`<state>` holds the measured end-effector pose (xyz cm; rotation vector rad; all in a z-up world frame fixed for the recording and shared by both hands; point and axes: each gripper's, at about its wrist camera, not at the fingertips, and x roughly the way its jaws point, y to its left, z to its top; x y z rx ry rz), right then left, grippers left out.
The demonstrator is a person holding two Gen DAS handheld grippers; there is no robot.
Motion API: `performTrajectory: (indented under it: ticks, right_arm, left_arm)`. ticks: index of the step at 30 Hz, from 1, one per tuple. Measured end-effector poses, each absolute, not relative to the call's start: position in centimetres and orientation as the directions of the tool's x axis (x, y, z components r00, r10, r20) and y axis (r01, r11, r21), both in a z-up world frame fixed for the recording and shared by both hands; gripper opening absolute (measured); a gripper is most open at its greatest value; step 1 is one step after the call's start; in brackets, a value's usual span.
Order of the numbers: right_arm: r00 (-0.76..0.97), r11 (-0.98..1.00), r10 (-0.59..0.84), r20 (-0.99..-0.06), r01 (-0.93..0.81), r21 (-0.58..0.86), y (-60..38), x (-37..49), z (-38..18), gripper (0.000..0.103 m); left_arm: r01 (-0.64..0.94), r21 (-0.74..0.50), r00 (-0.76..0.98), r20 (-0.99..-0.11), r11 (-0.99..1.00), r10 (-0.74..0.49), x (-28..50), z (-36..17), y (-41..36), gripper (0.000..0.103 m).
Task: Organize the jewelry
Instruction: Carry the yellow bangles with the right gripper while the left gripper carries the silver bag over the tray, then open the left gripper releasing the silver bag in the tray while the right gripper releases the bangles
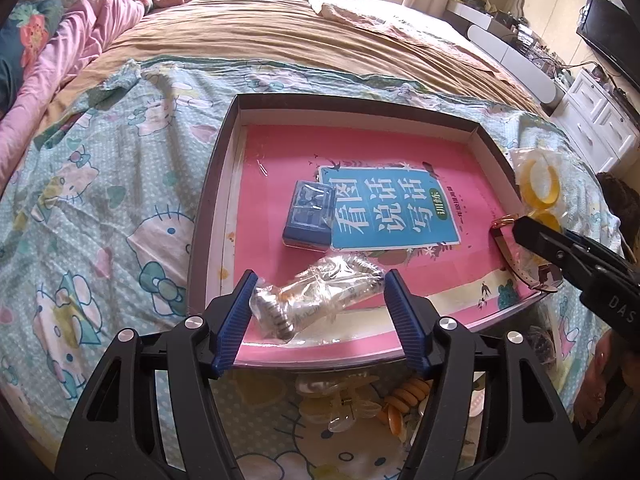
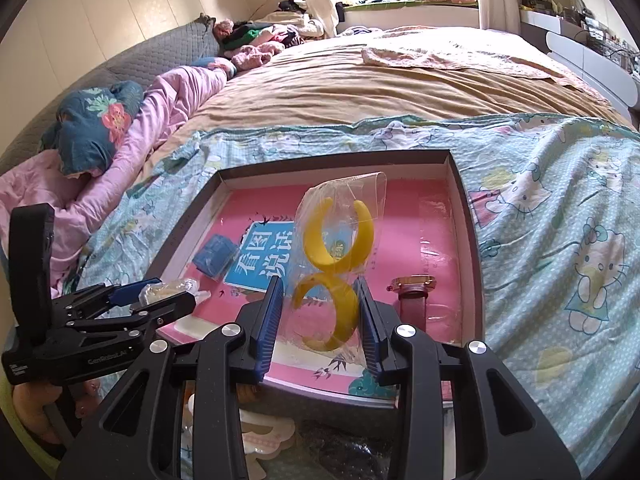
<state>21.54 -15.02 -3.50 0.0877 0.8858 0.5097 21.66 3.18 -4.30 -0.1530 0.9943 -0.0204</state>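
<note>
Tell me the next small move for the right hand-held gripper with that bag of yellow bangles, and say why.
Probably lower it a little and set it down. The right hand-held gripper holds the clear bag of yellow bangles upright above the pink book in the box. The bare pink patch between the blue case and the watch looks free.

Clear, crinkly plastic bags wrap the yellow bangles [image 2: 336,276] and the metallic bracelet [image 1: 320,300]. The pink book cover [image 1: 360,172] looks glossy; the printed bedsheet [image 1: 100,200] is matt cloth.

a home bedroom: big bed [image 2: 360,80], cartoon quilt [image 1: 100,200], white dresser [image 1: 600,128]
</note>
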Motion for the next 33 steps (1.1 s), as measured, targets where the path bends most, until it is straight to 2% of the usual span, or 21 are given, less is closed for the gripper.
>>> performTrajectory:
  ticks: [5,7,11,13,19,30,33]
  right_arm:
    - [0.506,0.879,0.453,-0.734,-0.39,0.274,-14.4,22.1,-4.3,0.034]
    - [0.5,0.881,0.448,-0.741,-0.388,0.27,-14.2,22.2,-4.7,0.035]
    - [0.481,0.884,0.44,-0.758,-0.383,0.27,-13.8,22.6,-5.6,0.036]
    - [0.475,0.886,0.434,-0.766,-0.379,0.267,-13.6,22.6,-5.9,0.037]
    - [0.468,0.89,0.425,-0.775,-0.374,0.262,-13.4,22.5,-6.3,0.04]
    - [0.504,0.893,0.429,-0.749,-0.364,0.266,-14.7,20.8,-4.8,0.07]
    - [0.52,0.894,0.431,-0.737,-0.358,0.27,-15.2,20.4,-4.1,0.073]
  left_arm:
    - [-0.052,-0.128,0.554,-0.829,0.99,-0.078,21.7,-4.0,3.3,0.06]
    - [-0.057,-0.127,0.555,-0.828,0.99,-0.075,21.6,-3.9,3.4,0.066]
    - [-0.059,-0.13,0.56,-0.825,0.99,-0.075,21.3,-3.7,3.6,0.067]
    - [-0.06,-0.129,0.563,-0.823,0.99,-0.073,21.2,-3.6,3.7,0.072]
    - [-0.066,-0.134,0.568,-0.82,0.989,-0.073,20.8,-3.3,3.8,0.073]
    - [-0.075,-0.141,0.578,-0.813,0.987,-0.072,20.2,-2.7,3.9,0.075]
    - [-0.077,-0.141,0.581,-0.811,0.987,-0.07,19.9,-2.5,3.9,0.076]
